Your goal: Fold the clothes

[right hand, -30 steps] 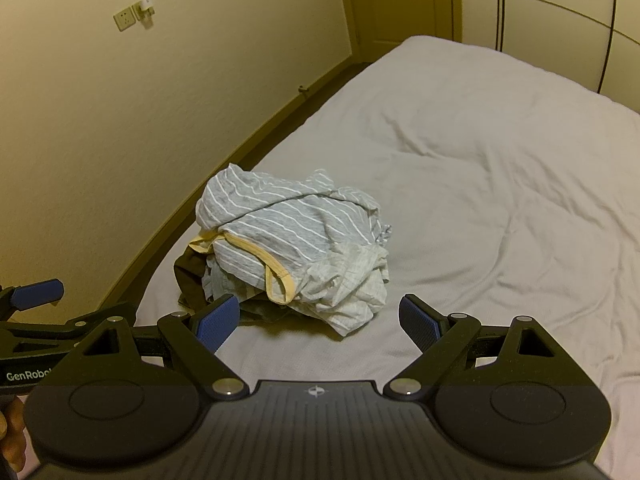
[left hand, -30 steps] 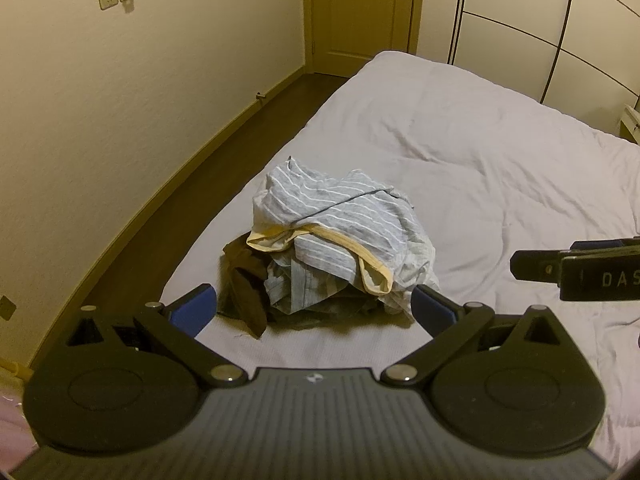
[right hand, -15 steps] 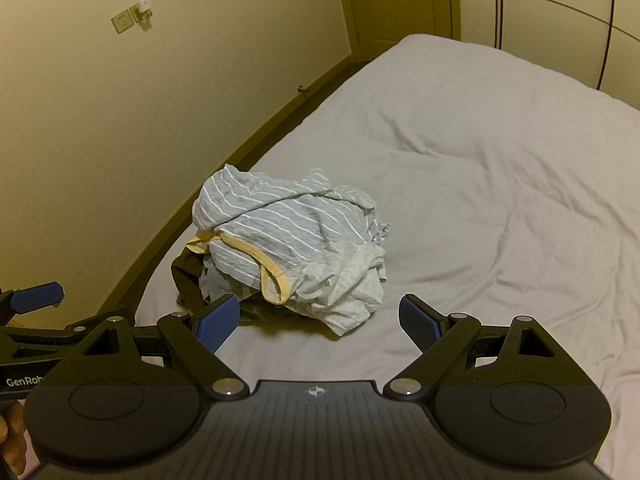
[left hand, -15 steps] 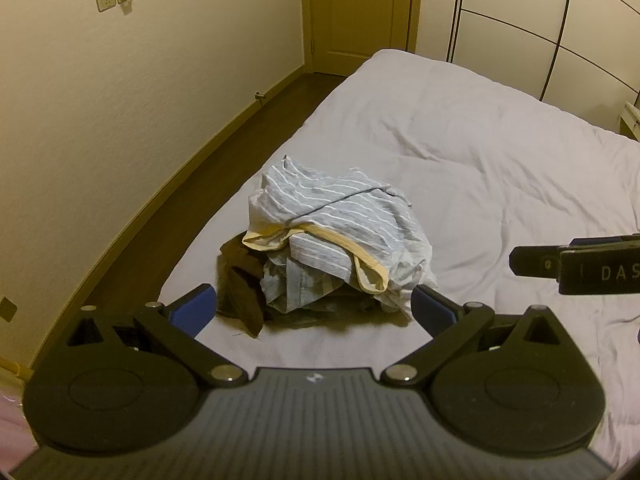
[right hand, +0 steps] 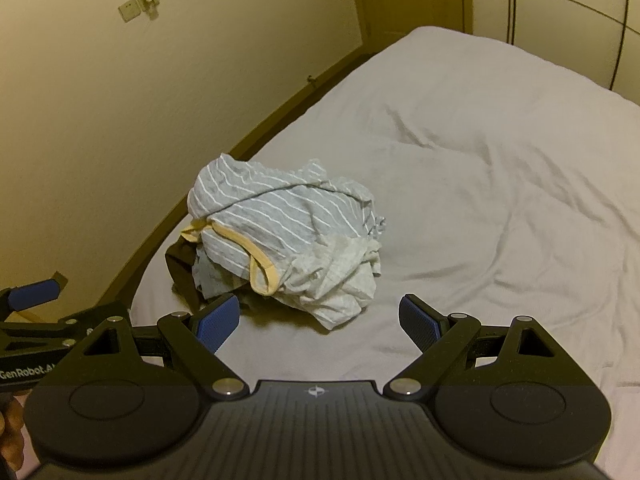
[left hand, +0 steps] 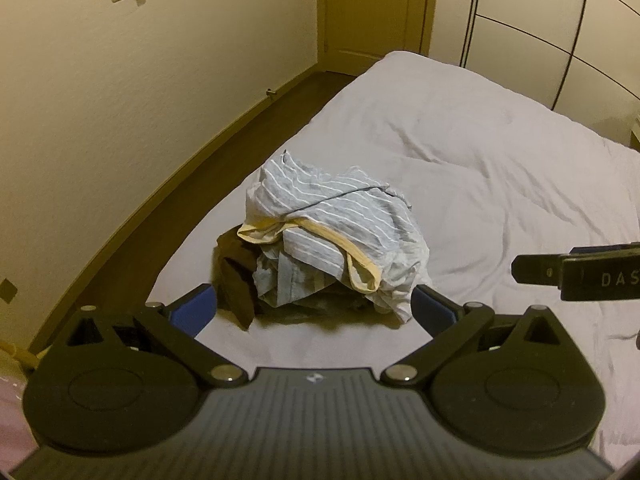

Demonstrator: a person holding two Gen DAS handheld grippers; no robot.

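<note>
The left gripper and the right gripper both hang just short of the pile of clothes, fingers spread wide and holding nothing. The pile, a striped grey top over a brown garment, sits on the bed near its wall-side edge. Beyond the bed stands a door.

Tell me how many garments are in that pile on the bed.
3 that I can tell apart: a grey striped top with yellow trim on top, a pale checked piece under it toward the near side, a brown one at the left edge. More may be hidden underneath.
</note>
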